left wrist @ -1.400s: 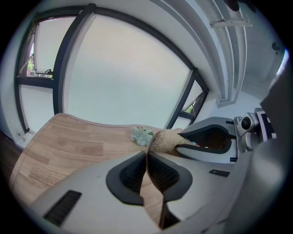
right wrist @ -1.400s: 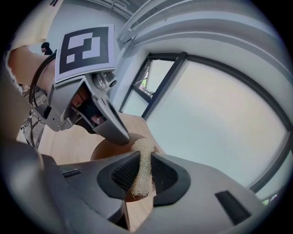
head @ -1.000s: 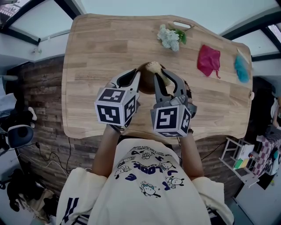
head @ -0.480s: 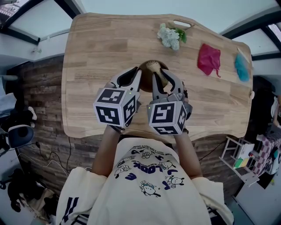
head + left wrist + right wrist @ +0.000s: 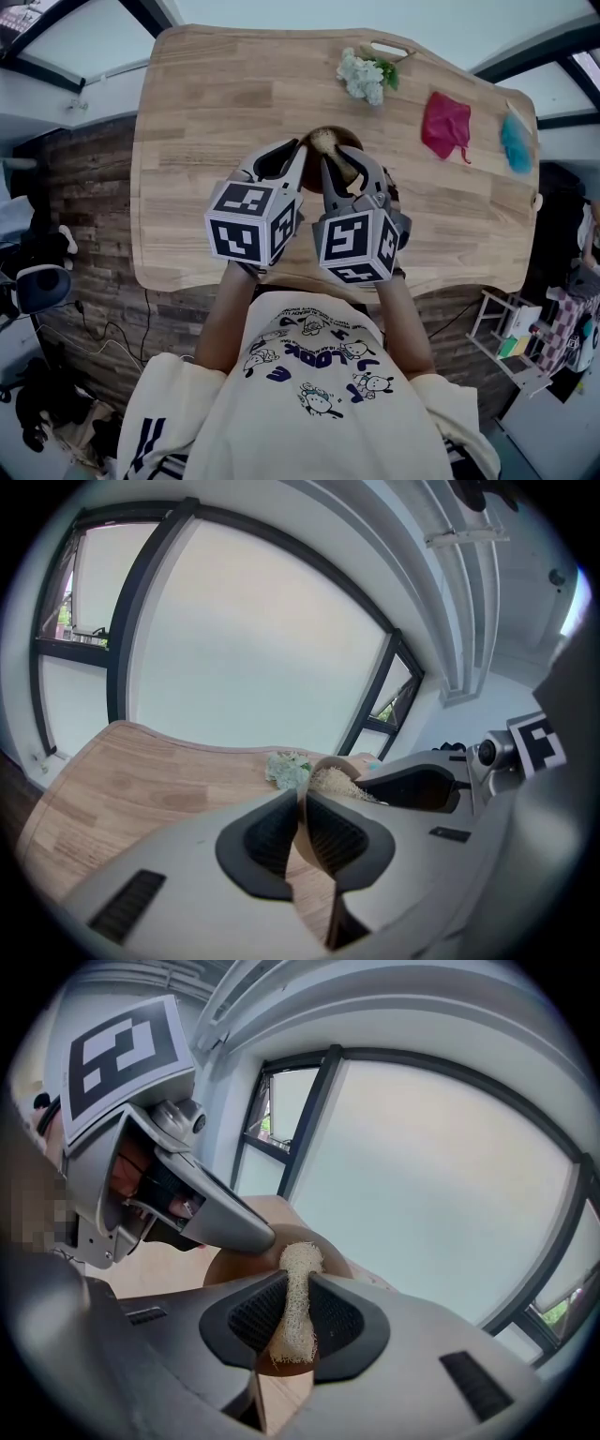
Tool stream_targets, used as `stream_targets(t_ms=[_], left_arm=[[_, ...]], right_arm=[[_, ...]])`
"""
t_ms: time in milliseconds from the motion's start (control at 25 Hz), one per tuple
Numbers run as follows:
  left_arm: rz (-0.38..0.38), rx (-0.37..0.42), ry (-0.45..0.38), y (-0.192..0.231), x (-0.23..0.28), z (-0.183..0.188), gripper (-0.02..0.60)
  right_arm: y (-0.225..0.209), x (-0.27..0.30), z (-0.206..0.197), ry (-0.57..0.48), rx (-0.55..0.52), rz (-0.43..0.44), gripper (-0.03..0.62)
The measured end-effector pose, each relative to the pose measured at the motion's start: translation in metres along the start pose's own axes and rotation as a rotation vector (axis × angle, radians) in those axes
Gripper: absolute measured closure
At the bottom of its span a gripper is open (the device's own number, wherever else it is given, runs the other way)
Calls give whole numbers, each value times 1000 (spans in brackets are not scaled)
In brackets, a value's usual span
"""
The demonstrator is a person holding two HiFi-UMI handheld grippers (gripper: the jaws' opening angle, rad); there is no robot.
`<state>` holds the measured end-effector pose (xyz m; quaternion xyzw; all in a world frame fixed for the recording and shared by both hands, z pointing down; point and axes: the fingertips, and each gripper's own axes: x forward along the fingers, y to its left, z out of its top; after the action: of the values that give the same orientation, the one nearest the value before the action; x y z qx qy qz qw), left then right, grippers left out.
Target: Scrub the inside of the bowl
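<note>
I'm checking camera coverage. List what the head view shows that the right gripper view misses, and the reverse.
Head view only: the magenta cloth, the teal item and the white flower bunch. Right gripper view only: the right gripper with its jaws shut on the beige loofah scrubber. Both: the brown wooden bowl and the left gripper at its rim.

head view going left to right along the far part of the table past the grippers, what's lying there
white flower bunch -> red cloth -> fluffy teal item
</note>
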<state>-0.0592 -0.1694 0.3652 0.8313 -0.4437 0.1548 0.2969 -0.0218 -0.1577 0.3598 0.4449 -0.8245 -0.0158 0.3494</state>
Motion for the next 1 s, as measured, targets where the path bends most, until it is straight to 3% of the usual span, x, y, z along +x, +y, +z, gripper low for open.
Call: stream_targets(t_ms=[400, 560, 800, 1000], left_arm=[[-16, 60, 6, 1, -1, 5, 529], [-20, 67, -4, 0, 0, 6, 529], [-23, 50, -35, -2, 2, 8, 529], [-9, 34, -56, -1, 3, 9, 528]], right_arm=[[27, -1, 4, -21, -64, 143, 526], [28, -3, 2, -28, -32, 188, 528], [23, -7, 4, -61, 230, 292, 528], [16, -7, 4, -93, 457, 319, 528]])
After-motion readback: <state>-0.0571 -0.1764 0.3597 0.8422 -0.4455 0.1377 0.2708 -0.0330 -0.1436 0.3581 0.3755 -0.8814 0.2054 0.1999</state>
